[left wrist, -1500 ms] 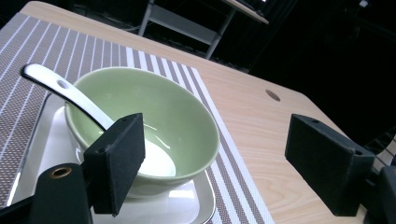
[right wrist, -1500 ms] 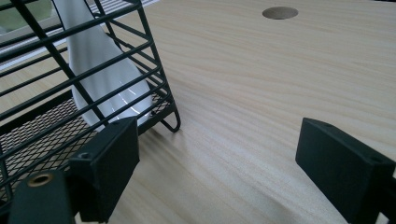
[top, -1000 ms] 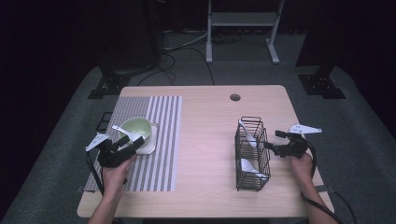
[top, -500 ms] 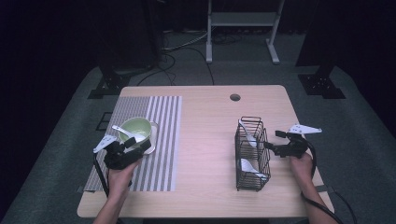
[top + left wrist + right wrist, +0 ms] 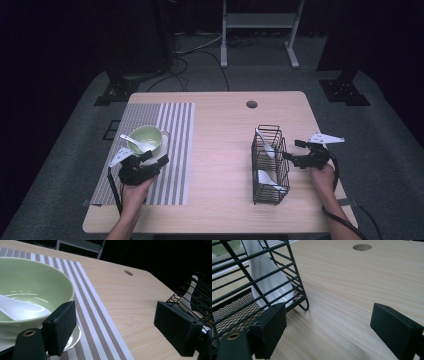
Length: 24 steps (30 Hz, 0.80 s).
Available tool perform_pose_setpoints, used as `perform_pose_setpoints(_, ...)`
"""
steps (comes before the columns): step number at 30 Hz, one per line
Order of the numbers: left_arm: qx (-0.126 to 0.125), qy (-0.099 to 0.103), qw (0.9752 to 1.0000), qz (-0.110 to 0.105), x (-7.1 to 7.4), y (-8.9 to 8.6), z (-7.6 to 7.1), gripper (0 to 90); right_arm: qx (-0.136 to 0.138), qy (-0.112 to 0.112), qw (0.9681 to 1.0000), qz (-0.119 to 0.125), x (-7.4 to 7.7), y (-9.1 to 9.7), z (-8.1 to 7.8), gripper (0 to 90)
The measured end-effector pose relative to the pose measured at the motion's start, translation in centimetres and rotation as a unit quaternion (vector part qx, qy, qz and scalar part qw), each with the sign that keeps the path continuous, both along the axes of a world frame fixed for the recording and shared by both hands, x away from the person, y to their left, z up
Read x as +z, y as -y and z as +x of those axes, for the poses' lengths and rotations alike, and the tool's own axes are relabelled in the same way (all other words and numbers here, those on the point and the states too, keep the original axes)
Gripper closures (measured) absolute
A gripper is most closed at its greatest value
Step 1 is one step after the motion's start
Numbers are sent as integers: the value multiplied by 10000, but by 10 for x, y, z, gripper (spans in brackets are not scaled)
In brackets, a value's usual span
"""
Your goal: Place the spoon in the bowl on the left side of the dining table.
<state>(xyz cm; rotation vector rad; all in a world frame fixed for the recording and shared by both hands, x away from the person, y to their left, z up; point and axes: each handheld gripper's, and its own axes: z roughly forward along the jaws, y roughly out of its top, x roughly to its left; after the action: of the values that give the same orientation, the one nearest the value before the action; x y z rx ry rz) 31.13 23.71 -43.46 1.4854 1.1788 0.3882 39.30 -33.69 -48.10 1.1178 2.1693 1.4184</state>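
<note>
A pale green bowl (image 5: 148, 138) with a white spoon (image 5: 134, 143) in it stands on a small white plate (image 5: 161, 158), on the striped mat (image 5: 172, 145). My left gripper (image 5: 155, 160) sits open just in front of the bowl. In the left gripper view the bowl (image 5: 30, 290) is left of the left pad, and the open gripper (image 5: 118, 325) has just mat and table between its pads. A black wire basket (image 5: 267, 167) holds two white spoons (image 5: 267, 179). My right gripper (image 5: 292, 151) is open beside the basket's right side, and in the right gripper view this gripper (image 5: 332, 327) has bare wood between its pads.
The wooden table (image 5: 225, 150) has a round cable hole (image 5: 251, 104) near its far edge. The basket's corner (image 5: 262, 290) with a spoon (image 5: 269, 282) stands close to my right gripper's left pad. Beyond the table are a dark floor and metal stand legs (image 5: 257, 30).
My left gripper has drawn back a little from the bowl toward the near edge and slightly right, still open. The right gripper, basket and bowl have stayed where they were.
</note>
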Motion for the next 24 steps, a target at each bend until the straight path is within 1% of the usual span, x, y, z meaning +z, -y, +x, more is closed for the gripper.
perform_pose_setpoints(2,-62,18,10000,53,0,4,-1,172,2,-4,10000,-2,0,0,0,123)
perform_pose_setpoints(6,-126,19,9999,55,0,8,-2,172,3,3,10000,-1,0,0,0,123)
perform_pose_setpoints(7,-164,31,9998,105,0,10,-3,172,5,3,10000,-1,0,0,0,123)
perform_pose_setpoints(8,-192,27,9998,104,0,11,-3,172,6,4,10000,-2,0,0,0,123)
perform_pose_setpoints(13,-239,8,9997,112,-2,15,-5,172,8,7,10000,2,0,0,0,123)
perform_pose_setpoints(18,-311,-22,9993,226,-5,19,-5,172,9,7,10000,-2,0,0,0,123)
perform_pose_setpoints(21,-369,-59,9990,228,-7,22,-6,172,12,5,10000,-3,0,0,0,123)
perform_pose_setpoints(24,-419,-37,9988,264,-7,25,-7,172,15,9,10000,0,0,0,0,123)
